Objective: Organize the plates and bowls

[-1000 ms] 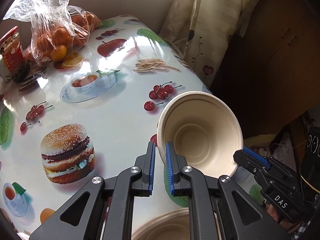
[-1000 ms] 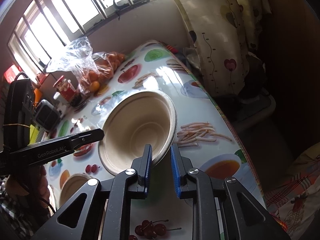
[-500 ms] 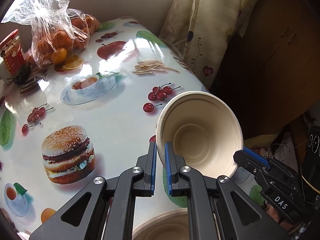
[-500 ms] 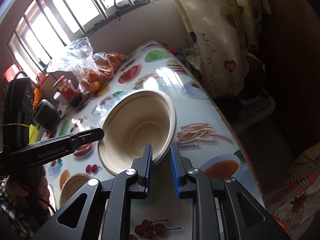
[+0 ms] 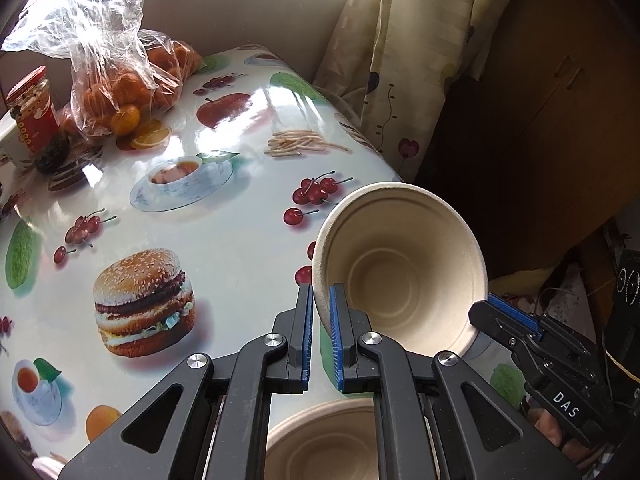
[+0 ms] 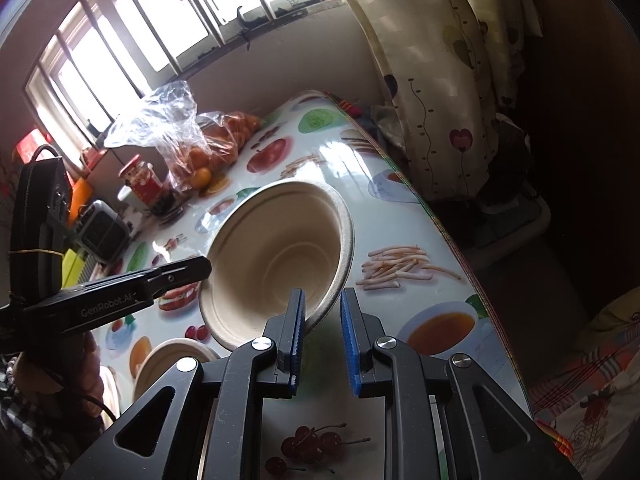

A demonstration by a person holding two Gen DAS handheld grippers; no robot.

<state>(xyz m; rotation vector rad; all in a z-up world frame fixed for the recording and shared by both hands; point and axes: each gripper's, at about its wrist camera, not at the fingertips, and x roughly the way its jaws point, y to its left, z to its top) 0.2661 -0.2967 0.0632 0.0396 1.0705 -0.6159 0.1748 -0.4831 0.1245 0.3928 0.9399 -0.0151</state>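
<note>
While the left gripper (image 5: 319, 318) pinches the near rim of the paper bowl (image 5: 400, 268), jaws nearly together on the thin wall, the bowl hangs tilted in the air above the right edge of the printed surface (image 5: 224, 236), mouth toward the camera. The right gripper (image 6: 322, 322) has its jaws narrow at the opposite rim; the rim sits against the left pad, a gap shows to the right pad, so a firm grip there isn't clear. A second bowl (image 5: 332, 440) lies on the surface directly below the left gripper.

Change over the last second: almost none. Left jaws have squeezed a touch tighter on the rim; the right ones are as before. Bowl, both grippers, bag of oranges (image 5: 120, 92) and red jar (image 5: 34, 116) sit where they did, with only a slight shift of view.

Judgement: grasp now settled, bowl lifted but not yet nested; next likely lowering it into the second bowl.
</note>
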